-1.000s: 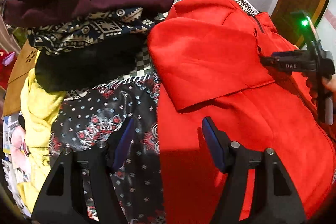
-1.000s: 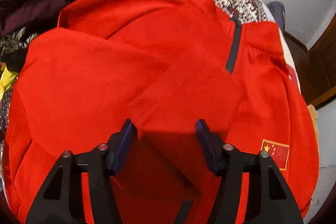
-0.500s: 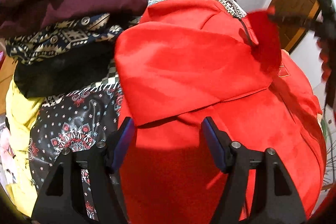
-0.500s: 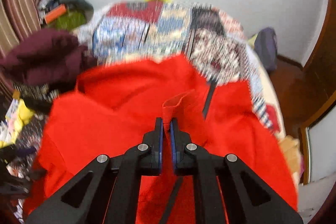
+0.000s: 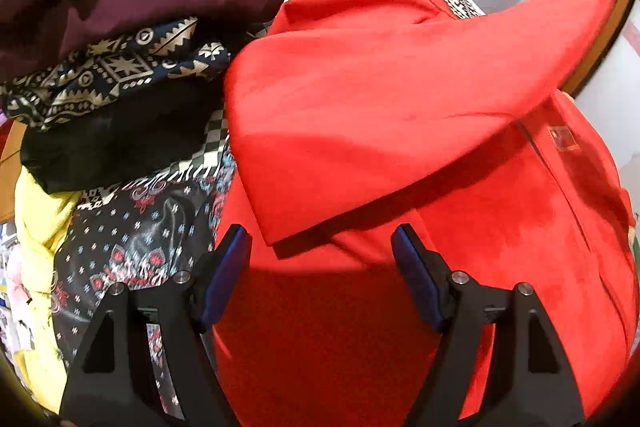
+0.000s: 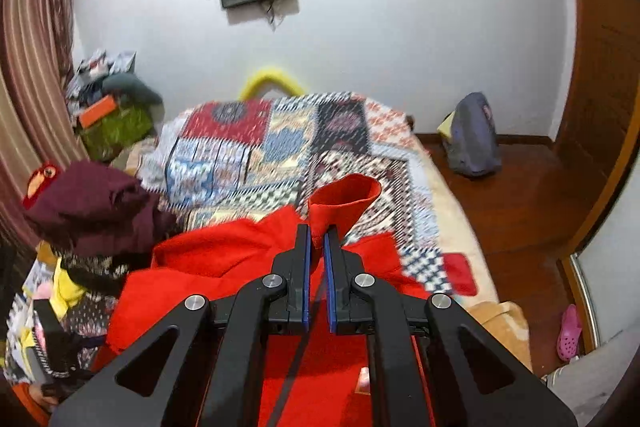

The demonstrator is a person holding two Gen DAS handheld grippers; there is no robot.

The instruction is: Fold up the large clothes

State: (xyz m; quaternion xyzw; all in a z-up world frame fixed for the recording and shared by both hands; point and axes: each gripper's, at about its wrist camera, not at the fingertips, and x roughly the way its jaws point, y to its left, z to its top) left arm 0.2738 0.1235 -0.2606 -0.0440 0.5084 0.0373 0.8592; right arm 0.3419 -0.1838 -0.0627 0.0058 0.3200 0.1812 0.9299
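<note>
The right gripper (image 6: 316, 247) is clamped on the cuff of the red jacket's sleeve (image 6: 344, 197), which is held up at 12 o'clock of the jaws; one second earlier these jaws were apart over the flat sleeve. The left gripper (image 5: 320, 263) is held with jaws apart above the red jacket (image 5: 400, 307), gripping nothing, as before. The sleeve is now stretched toward 2 o'clock in the left view. The jacket is spread on the patterned bedspread (image 6: 280, 147). A pile of folded clothes (image 5: 120, 7) is stacked at 10 o'clock.
</note>
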